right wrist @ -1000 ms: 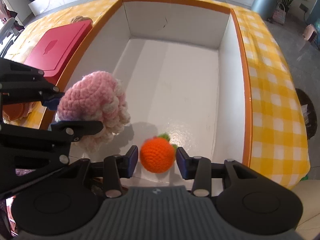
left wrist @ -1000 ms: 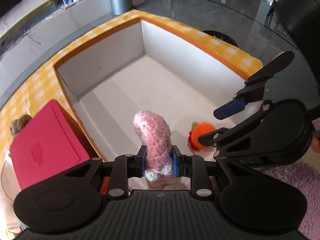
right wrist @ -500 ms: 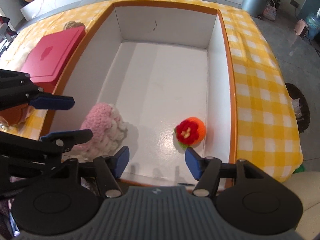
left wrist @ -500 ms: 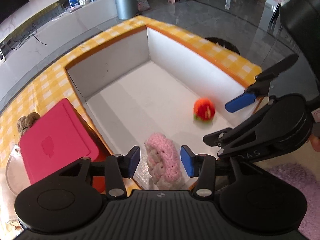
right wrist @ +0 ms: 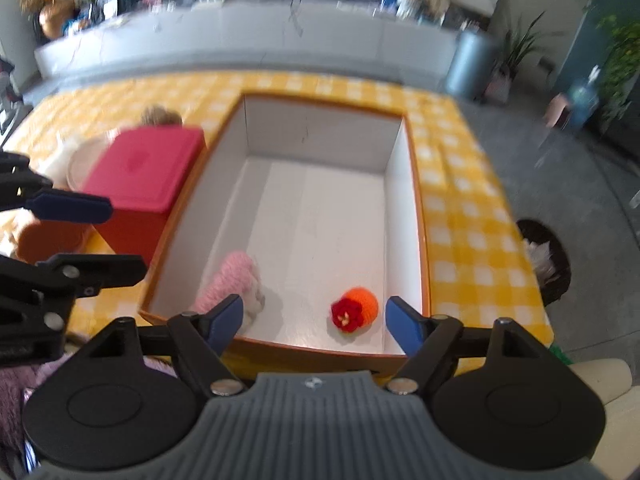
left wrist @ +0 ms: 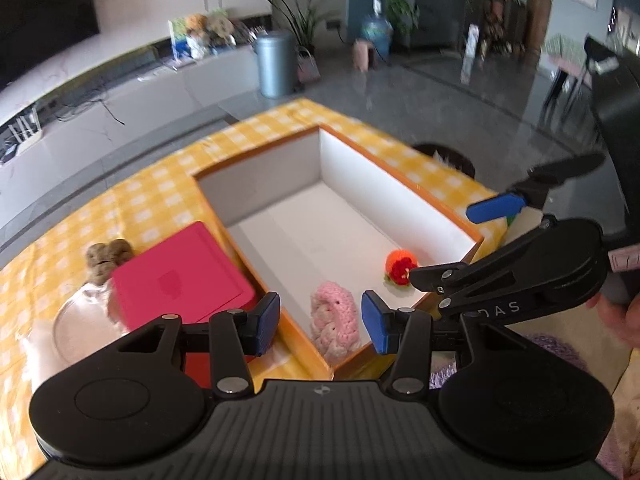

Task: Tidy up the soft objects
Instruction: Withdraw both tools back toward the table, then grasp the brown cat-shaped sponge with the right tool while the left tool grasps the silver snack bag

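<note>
Right wrist: pink toy [right wrist: 232, 280], orange toy [right wrist: 356, 309] in box [right wrist: 404, 216].

Box [right wrist: 404, 208] far half open, unobstructed

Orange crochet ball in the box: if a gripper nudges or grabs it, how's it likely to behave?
The orange crochet ball looks like stuffed yarn, so it probably squashes under the jaws rather than resisting. Its rounded shape on the smooth floor of the white box suggests it may roll when pushed, though the red flower face could stop it. Probably very light for its size.
</note>
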`<state>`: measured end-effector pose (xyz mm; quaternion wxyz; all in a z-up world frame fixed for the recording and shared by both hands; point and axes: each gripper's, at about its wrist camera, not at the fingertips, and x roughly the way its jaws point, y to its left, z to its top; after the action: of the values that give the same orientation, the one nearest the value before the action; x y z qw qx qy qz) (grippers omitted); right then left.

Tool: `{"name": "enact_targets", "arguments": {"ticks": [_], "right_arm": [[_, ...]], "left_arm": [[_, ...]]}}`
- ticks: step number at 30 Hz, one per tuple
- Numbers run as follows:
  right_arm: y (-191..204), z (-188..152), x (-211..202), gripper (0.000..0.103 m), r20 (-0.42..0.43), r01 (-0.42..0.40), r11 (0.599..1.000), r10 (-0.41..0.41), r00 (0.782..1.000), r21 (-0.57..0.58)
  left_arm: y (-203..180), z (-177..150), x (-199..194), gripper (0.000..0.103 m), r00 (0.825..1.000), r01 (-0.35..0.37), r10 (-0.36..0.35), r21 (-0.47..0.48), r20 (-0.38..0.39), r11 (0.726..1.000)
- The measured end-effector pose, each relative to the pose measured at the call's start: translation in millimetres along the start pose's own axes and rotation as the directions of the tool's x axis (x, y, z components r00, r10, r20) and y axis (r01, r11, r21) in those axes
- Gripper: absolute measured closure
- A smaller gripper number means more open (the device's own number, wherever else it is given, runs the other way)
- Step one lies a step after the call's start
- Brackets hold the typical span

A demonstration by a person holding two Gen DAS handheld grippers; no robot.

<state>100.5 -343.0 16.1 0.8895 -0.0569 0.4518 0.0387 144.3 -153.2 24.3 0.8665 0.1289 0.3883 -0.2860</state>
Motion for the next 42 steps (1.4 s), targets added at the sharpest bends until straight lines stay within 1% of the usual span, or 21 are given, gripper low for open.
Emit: {"name": "enact_targets", "arguments": {"ticks": [4,7,9,12,14,17,22,26,29,31,35,38,42], "right_arm": [[16,-15,-24,0.021,0.117,-0.006,0.998,-0.001,0.993,0.059],[32,-31,-35,0.02,0.191,-0.024,0.993,0.002,0.982,0.115],[42,-42,-41,0.02,0.238,-0.055,0.985,0.015,0.971,0.162],[61,-57,-47,0.02,0.286,-0.114,0.967,0.046,0.957,0.227],[76,-68,-48,0.018,0.304,-0.128,0.959,0.047,0.952,0.253],[99,-80,-47,0.017,0.316,-0.114,0.958,0.027,0.948,0.261],[131,-97,-45,0.015,0.341,-0.086,0.966,-0.002,0.94,0.243],[148,-108,-40,0.014,0.321,-0.079,0.974,0.006,0.947,0.213],[157,-111,-33,0.014,0.297,-0.069,0.982,0.013,0.955,0.178],[162,-112,-30,0.014,0.282,-0.078,0.984,0.03,0.959,0.16],[170,-110,-23,0.014,0.268,-0.098,0.983,0.054,0.962,0.154],[177,-108,-18,0.014,0.252,-0.105,0.984,0.067,0.966,0.141],[185,-103,-9,0.013,0.217,-0.159,0.977,0.125,0.968,0.146]], "left_arm": [[8,-17,-31,0.048,0.997,-0.028,0.031,-0.039,0.064,0.999],[19,-33,-51,0.048,0.992,-0.068,0.076,-0.073,0.104,0.995],[25,-45,-64,0.048,0.986,-0.094,0.106,-0.099,0.126,0.991],[38,-65,-78,0.048,0.981,-0.12,0.14,-0.142,0.135,0.982],[46,-79,-85,0.048,0.977,-0.147,0.169,-0.168,0.13,0.975],[56,-99,-96,0.048,0.967,-0.193,0.222,-0.206,0.128,0.959],[73,-134,-110,0.048,0.954,-0.23,0.273,-0.281,0.122,0.932],[86,-168,-119,0.048,0.948,-0.252,0.302,-0.335,0.104,0.908],[94,-188,-121,0.048,0.946,-0.259,0.313,-0.375,0.089,0.89],[99,-200,-123,0.048,0.946,-0.26,0.315,-0.396,0.079,0.881],[107,-210,-124,0.048,0.946,-0.262,0.317,-0.422,0.065,0.868],[114,-217,-125,0.048,0.946,-0.257,0.317,-0.437,0.069,0.862],[123,-218,-121,0.048,0.943,-0.263,0.326,-0.454,0.065,0.851]]}}
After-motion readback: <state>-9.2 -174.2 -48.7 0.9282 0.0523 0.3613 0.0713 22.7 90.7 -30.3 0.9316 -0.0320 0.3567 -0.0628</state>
